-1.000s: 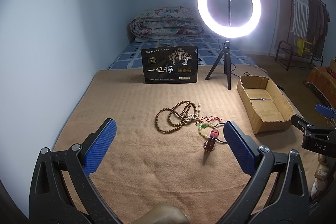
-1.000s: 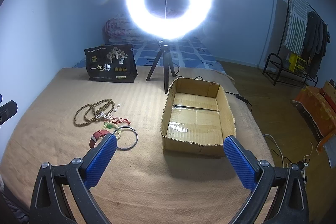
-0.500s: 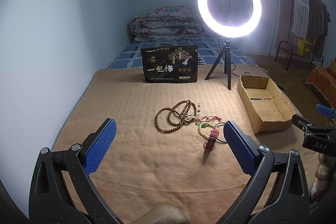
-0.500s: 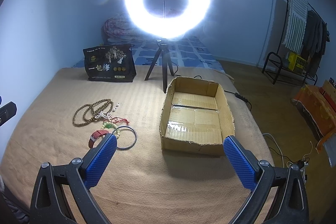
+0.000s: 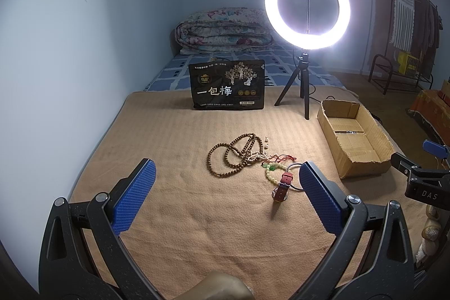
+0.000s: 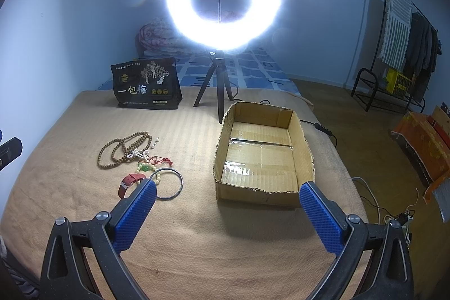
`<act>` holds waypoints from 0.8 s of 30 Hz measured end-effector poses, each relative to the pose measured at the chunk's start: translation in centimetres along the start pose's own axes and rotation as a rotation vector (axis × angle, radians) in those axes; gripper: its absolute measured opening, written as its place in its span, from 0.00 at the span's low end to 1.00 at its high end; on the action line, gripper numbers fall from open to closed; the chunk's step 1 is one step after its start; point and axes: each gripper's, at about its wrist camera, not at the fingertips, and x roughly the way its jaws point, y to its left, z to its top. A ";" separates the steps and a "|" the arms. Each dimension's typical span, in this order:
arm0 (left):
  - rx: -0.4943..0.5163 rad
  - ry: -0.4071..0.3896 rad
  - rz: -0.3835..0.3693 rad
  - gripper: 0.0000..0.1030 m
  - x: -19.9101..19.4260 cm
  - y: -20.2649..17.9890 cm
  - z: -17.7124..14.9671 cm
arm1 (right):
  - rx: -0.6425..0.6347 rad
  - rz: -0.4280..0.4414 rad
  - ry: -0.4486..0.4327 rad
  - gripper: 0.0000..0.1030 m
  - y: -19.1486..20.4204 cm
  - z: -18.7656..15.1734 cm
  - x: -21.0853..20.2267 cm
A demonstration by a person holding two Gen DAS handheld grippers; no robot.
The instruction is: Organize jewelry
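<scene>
Left wrist view: the left gripper [image 5: 225, 182] hovers released above the blanket [image 5: 174, 137]; the beads [image 5: 234, 156], watch [image 5: 284, 182] and bangle [image 5: 295, 176] lie ahead, left of the box [image 5: 355, 141].

Right wrist view: the right gripper [image 6: 226, 200] is released too, jewelry beside its left finger [image 6: 135, 212], empty box [image 6: 306, 153] ahead.

Both tools look alike: the left gripper [image 5: 225, 196] and the right gripper [image 6: 227, 211] have speckled black arms with triangular cut-outs, silver screws at the joints, and blue dimpled pads [image 5: 133, 200]; one is marked "DAS".
</scene>
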 end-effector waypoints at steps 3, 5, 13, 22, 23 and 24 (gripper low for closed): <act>0.000 0.000 0.001 1.00 0.0 0.0 0.0 | -0.001 0.000 0.000 1.00 0.0 0.0 0.0; 0.000 0.001 0.001 1.00 0.0 0.0 0.0 | 0.000 0.000 0.000 1.00 0.0 0.0 0.0; 0.000 0.003 -0.001 1.00 0.1 -0.1 -0.2 | 0.001 0.002 0.003 1.00 -0.1 0.0 0.0; 0.000 0.018 0.000 1.00 0.4 -0.8 -0.9 | -0.011 0.008 0.020 1.00 0.0 0.0 0.3; 0.001 0.020 -0.001 1.00 0.5 -0.9 -1.0 | -0.013 0.010 0.023 1.00 0.0 0.0 0.3; 0.001 0.024 -0.002 1.00 0.7 -0.9 -1.0 | -0.016 0.013 0.028 1.00 0.0 0.1 0.3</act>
